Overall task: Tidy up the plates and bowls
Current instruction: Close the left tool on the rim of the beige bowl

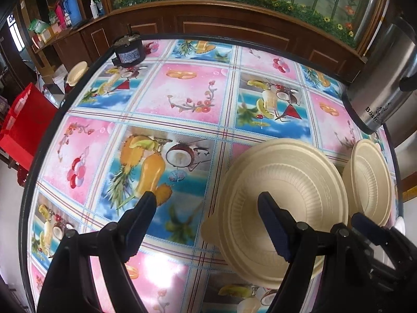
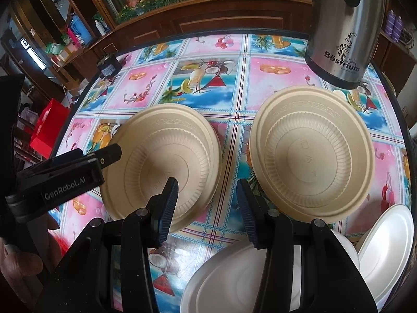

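On the flowery tablecloth [image 2: 234, 120] two stacks of tan bowls [image 2: 166, 164] [image 2: 312, 154] sit side by side, white plates [image 2: 385, 242] near right, a steel kettle [image 2: 341, 31] far right, while the left gripper [image 1: 208, 208] and right gripper [image 2: 207, 195] hover above, jaws apart, holding nothing.
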Demonstrator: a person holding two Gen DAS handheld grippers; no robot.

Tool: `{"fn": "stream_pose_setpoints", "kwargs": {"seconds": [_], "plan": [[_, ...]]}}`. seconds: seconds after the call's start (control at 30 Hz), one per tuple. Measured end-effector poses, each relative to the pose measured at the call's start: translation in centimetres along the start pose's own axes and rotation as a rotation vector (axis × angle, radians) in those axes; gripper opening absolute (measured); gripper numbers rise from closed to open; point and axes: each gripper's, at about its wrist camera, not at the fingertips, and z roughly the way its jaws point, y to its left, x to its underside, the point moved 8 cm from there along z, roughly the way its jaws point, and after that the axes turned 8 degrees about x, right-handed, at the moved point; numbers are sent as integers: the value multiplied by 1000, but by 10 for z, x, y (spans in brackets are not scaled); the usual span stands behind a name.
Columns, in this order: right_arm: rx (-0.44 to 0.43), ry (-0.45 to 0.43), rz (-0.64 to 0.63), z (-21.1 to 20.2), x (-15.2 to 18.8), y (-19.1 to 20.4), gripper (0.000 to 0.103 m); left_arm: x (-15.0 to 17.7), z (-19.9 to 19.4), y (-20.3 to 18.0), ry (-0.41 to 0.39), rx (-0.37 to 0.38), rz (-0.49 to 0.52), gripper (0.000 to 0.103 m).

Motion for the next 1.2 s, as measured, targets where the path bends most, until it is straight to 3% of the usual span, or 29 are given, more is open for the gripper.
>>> {"fn": "stream_pose_setpoints", "kwargs": {"seconds": [0.47,0.97,1.13,1.17,1.2], "plan": [[-20,36,15,13,-1,-3,46,4,17,-1,47,-7,8,80],[14,46,-19,23,-1,1,46,5,26,-5,58,-14,28,80],[12,44,-25,26,1,1,28,7,27,-6,60,2,23,77],[10,43,-25,26,1,1,25,7,27,-6,58,5,24,73],[7,43,-27,25,1,2,20,7,27,-6,58,1,26,58]]}}
